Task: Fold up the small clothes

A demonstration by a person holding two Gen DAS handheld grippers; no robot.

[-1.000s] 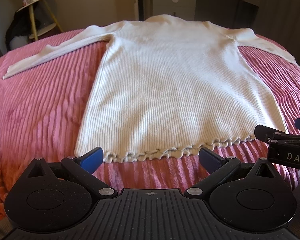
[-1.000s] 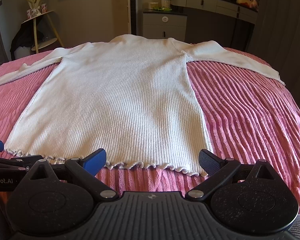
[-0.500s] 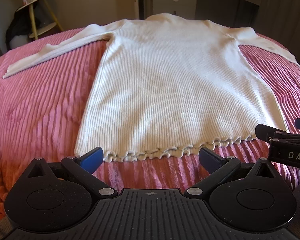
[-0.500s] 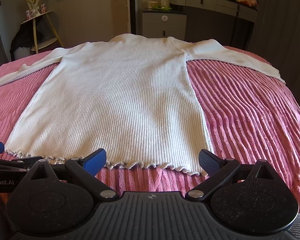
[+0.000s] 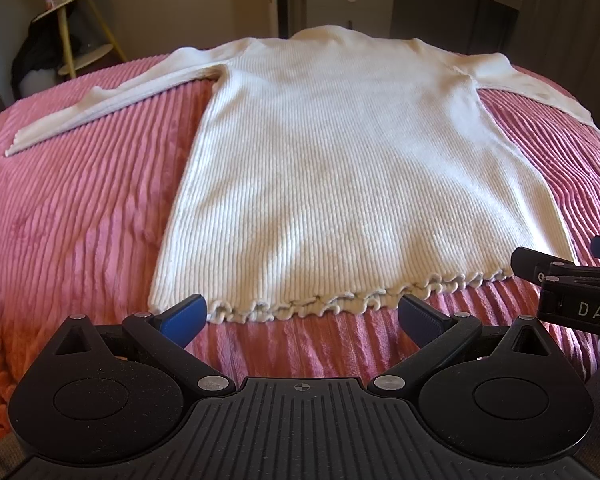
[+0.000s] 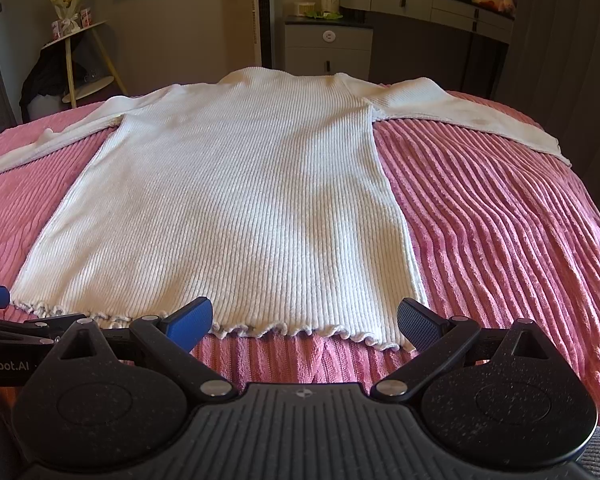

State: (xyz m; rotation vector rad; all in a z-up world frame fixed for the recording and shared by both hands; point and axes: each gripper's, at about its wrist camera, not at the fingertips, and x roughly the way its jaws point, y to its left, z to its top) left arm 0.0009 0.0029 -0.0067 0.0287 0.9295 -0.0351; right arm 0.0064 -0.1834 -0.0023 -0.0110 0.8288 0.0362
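Left wrist: sweater [image 5: 340, 168] beyond spread tool [image 5: 300, 316].

Both fisheye views are taken low at the bed's near edge, faced toward 12 o'clock; the ribbed cream sweater [image 5: 352, 184] [image 6: 236, 216] is shared, viewed closely.

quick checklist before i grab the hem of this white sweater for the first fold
1. Sweater lies flat, body unfolded: ok.
2. Both sleeves spread out to the sides: ok.
3. Left gripper open, nothing held: ok.
4. Right gripper open, nothing held: ok.
5. Ruffled hem just ahead of both grippers, not yet pinched: ok.
6. Pink bedspread smooth under the sweater: cannot tell.
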